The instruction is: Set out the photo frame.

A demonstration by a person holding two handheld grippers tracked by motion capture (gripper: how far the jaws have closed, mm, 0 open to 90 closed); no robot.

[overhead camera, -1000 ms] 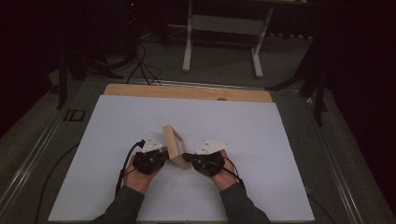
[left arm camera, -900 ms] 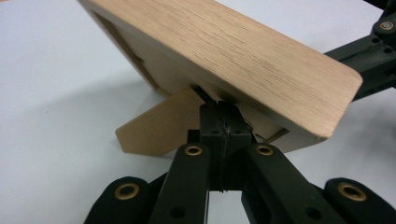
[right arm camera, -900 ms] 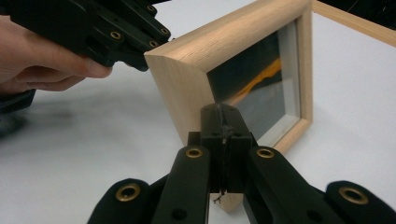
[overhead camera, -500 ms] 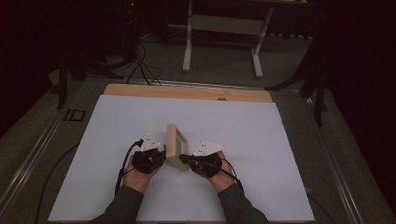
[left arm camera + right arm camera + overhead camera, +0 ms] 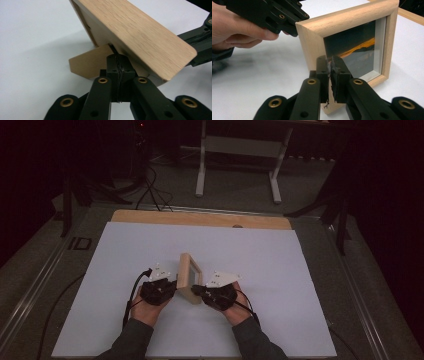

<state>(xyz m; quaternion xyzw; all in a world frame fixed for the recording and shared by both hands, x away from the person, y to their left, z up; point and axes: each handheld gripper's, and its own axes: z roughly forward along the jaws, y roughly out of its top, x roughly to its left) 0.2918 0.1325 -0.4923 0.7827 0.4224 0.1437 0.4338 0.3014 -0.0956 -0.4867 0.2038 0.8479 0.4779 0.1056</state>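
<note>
A light wooden picture frame (image 5: 189, 276) stands on edge on the white table sheet (image 5: 280, 270), its glass facing right. From behind, its wooden back (image 5: 140, 37) leans on a fold-out stand (image 5: 86, 63). My left gripper (image 5: 172, 287) is shut at the frame's back, and its tips (image 5: 117, 56) pinch a thin dark strip where the stand meets the back. My right gripper (image 5: 196, 290) is shut, its tips (image 5: 329, 62) resting against the frame's front border (image 5: 312, 47) beside the glass (image 5: 359, 55). The person's left hand (image 5: 239, 30) holds the other gripper behind the frame.
A wooden strip (image 5: 200, 218) runs along the table's far edge. Beyond it is a dark floor with cables (image 5: 150, 185) and a grey metal stand (image 5: 240, 150). Dark rails flank the table on both sides.
The frame has been tipped from a leftward lean to nearly upright and set on the sheet. Both hands have moved slightly toward the person with it.
</note>
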